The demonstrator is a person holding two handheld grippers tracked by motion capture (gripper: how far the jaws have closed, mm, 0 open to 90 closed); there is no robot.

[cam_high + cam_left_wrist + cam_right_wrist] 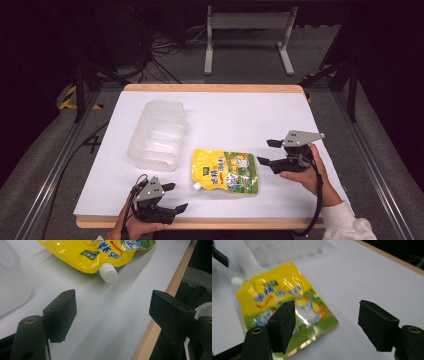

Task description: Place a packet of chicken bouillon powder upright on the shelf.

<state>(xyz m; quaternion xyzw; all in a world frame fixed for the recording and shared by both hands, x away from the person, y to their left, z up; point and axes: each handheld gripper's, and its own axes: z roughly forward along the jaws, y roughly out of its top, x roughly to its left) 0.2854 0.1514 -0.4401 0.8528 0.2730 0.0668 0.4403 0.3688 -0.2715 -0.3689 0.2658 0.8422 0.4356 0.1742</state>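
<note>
Pouch [226,171] lies flat on the table [240,107], its white cap [197,186] at the near left corner, with the clear bin [157,134] just beside its left edge. Right claw [267,152] hovers just off the pouch's right edge, jaws apart and holding nothing. Left claw [175,196] waits near the cap, toward the table's front edge, jaws likewise apart and empty

Likely faults from this position:
- Glossy film offers little purchase; a pinch on the flat right edge probably slides off or only pushes the pouch toward the bin
- A soft, filled body probably sags when lifted from one side, and the contents may shift and pull it free
- A left claw closing on the round cap [108,272] may roll it out of the pads
</note>
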